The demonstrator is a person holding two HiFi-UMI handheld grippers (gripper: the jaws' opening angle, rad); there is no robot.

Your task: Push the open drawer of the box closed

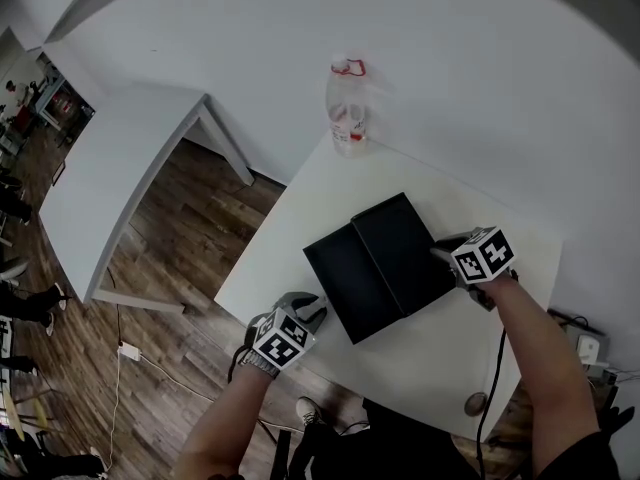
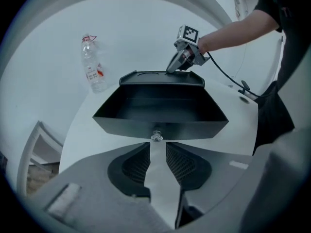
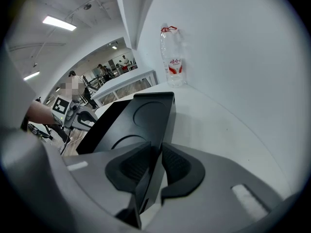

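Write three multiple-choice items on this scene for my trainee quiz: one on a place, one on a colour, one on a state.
1. Where does the bottle stand? A on the floor; B at the table's far edge, by the wall; C on a shelf.
2. What colour is the box? A black; B red; C yellow.
3. How is the drawer? A pulled out; B shut; C lifted out.
Key: B, the bottle stands by the wall; A, the box looks black; A, the drawer juts out toward the left claw.
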